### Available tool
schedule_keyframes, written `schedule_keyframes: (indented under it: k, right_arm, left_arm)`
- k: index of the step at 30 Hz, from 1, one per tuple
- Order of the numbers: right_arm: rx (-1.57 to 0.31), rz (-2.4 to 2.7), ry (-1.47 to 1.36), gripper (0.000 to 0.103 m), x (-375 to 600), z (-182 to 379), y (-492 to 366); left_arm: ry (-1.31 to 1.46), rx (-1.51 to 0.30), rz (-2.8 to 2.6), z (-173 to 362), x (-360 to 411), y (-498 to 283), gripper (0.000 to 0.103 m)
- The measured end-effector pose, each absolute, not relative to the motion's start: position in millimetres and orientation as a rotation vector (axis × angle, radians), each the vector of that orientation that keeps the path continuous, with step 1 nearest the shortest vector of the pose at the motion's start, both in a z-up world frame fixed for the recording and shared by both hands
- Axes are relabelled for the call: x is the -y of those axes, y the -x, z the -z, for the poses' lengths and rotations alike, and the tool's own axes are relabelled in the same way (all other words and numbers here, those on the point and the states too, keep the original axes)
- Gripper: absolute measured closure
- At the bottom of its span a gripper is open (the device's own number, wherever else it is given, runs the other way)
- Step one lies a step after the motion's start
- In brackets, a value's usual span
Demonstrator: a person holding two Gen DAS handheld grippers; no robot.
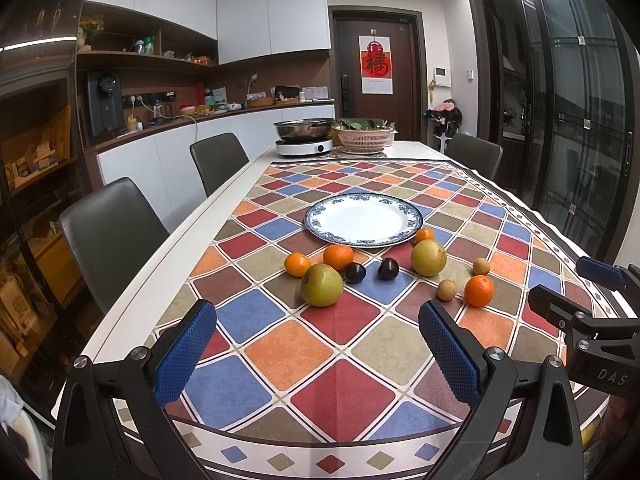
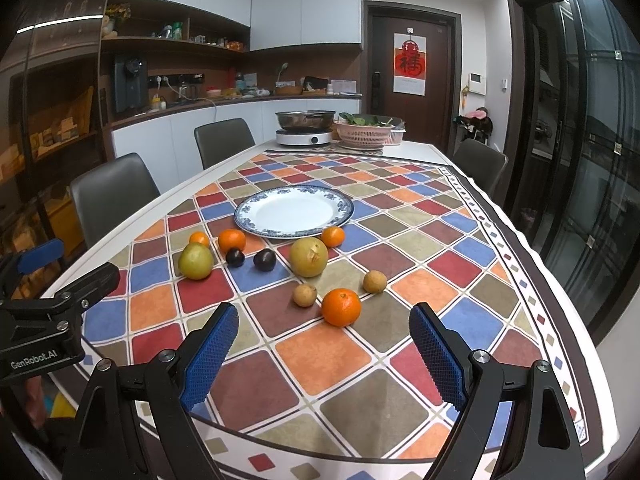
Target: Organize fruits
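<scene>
left gripper (image 1: 316, 356) lower centre, jaws wide apart, holding nothing | right gripper (image 2: 322, 360) lower centre, spread wide, holding nothing | plate (image 1: 320, 225) mid-frame, bare | fruits (image 1: 322, 285) loose on tablecloth (image 1: 280, 352) below plate

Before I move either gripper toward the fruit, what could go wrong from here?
1. The fruits are round and loose on the flat tablecloth; a nudge could roll one toward the edge.
2. The two dark plums sit tight against an orange and a pear, so wide-open jaws may knock neighbours.
3. The right gripper is already close beside the left gripper; reaching the same fruit risks a collision.
</scene>
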State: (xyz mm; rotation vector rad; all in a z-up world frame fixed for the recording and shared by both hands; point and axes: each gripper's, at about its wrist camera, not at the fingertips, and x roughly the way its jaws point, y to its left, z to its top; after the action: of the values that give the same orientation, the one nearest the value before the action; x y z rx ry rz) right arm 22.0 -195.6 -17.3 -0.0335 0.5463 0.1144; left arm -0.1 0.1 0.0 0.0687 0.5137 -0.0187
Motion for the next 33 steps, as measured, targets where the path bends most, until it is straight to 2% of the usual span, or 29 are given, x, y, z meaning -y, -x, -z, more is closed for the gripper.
schedule_keyframes:
  k: [26,33]
  right_arm:
    - [-0.587,-0.066,0.083,0.015,192.9,26.2,-45.1]
    - [-0.673,-0.049,0.071,0.015,196.7,29.8,-76.8]
  left_arm:
    - [-0.123,-0.476,-0.007,0.2,-4.7,-17.6,0.000]
    - [-0.138,-0.419,0.007,-1.1,-5.1,-39.6,0.010]
